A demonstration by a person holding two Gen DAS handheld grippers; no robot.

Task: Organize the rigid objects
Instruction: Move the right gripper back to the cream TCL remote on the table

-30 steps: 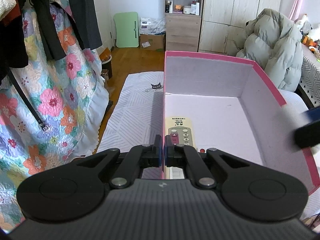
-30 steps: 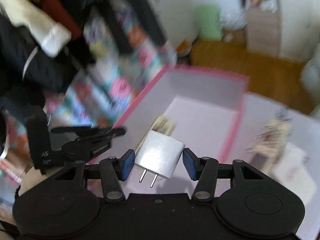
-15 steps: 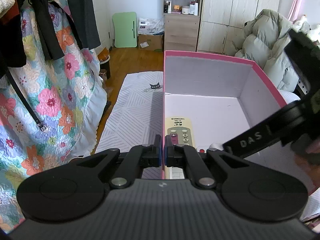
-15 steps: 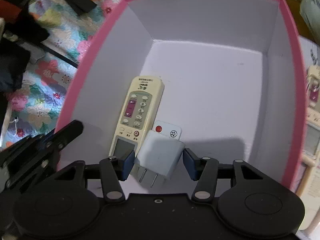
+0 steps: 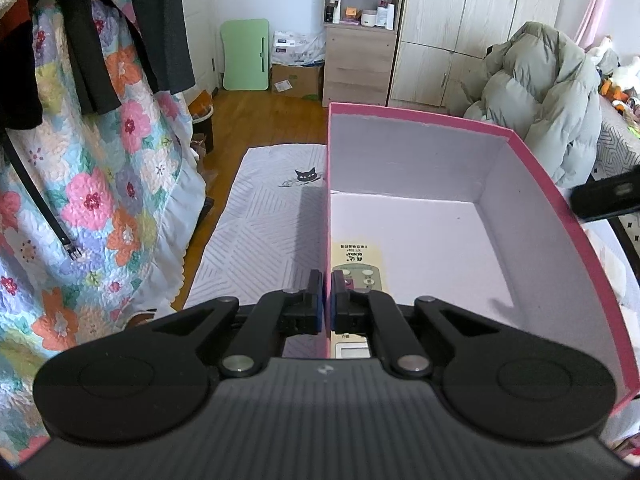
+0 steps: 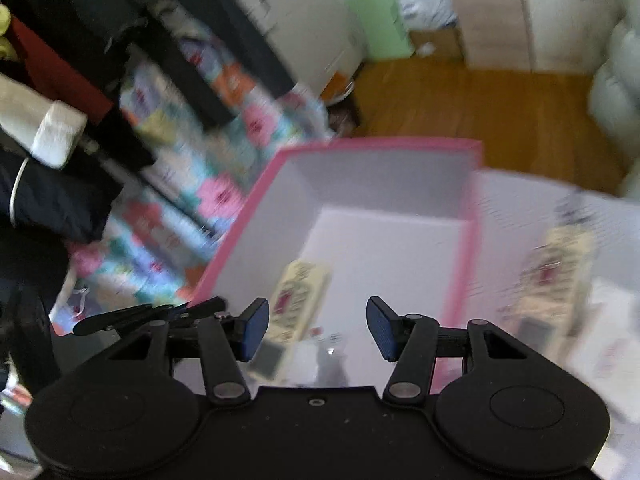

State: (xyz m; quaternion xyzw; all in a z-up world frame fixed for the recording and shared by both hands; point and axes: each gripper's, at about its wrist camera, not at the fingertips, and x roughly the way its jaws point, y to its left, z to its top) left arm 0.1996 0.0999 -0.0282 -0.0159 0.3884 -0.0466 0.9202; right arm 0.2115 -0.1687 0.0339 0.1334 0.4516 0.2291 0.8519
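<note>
Left wrist view: the left tongs (image 5: 327, 304) are clamped on the near left wall of the pink box (image 5: 532, 168), at lower centre of the frame. The cream remote (image 5: 357, 258) lies on the box floor, just right of and beyond the tips.

Right wrist view, blurred: the right tongs (image 6: 318, 326) stand open with nothing between the pads, at lower centre. The remote (image 6: 298, 292) lies inside the box (image 6: 240, 220), just beyond the left pad.
</note>
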